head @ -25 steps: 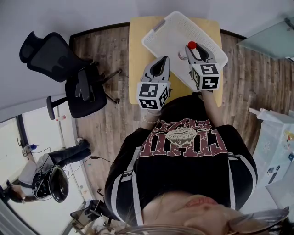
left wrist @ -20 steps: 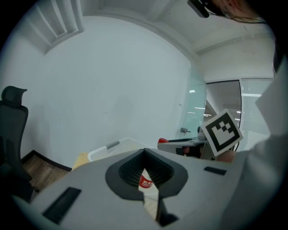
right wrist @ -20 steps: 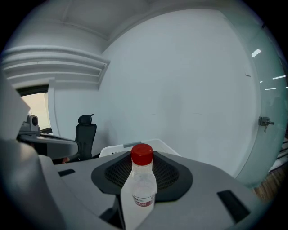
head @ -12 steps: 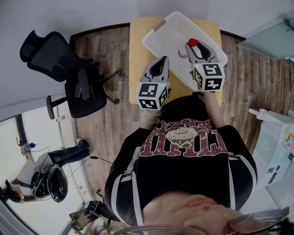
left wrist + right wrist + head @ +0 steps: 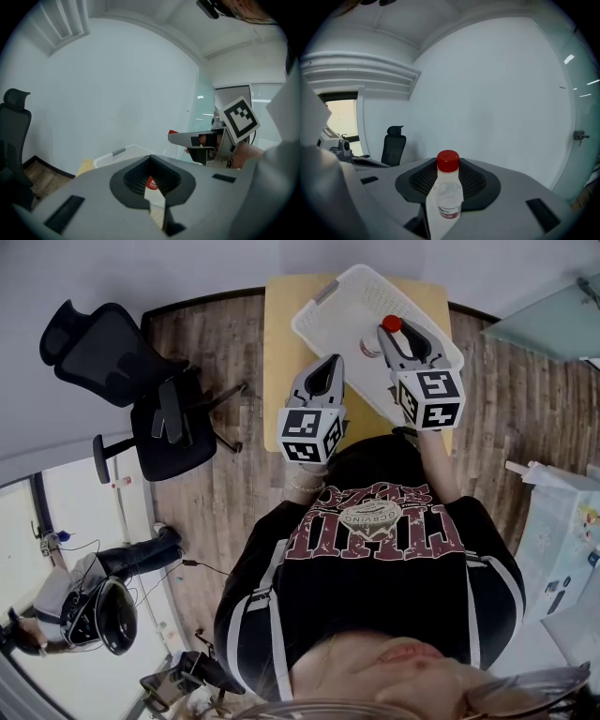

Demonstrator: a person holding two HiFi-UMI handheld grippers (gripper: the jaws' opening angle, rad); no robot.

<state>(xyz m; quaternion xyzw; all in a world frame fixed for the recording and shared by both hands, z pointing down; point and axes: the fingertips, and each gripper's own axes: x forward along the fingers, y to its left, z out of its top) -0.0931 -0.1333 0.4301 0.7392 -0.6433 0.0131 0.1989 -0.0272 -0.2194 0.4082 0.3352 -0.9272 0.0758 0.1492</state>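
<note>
Above the worktop (image 5: 281,343) and over the white basket (image 5: 328,298), we judged the step in hand to be carrying. The right tongs (image 5: 397,341) were clamped on an upright bottle (image 5: 449,193) with a red cap (image 5: 448,161). Setting it down would call for a steady, level descent. The left tongs (image 5: 324,371) hung beside the basket, nearly closed and empty. A red label (image 5: 151,183) showed through their slit, and we couldn't tell whose it was.

Head overhead; left view sees right hand-held gripper (image 5: 177,137)
</note>
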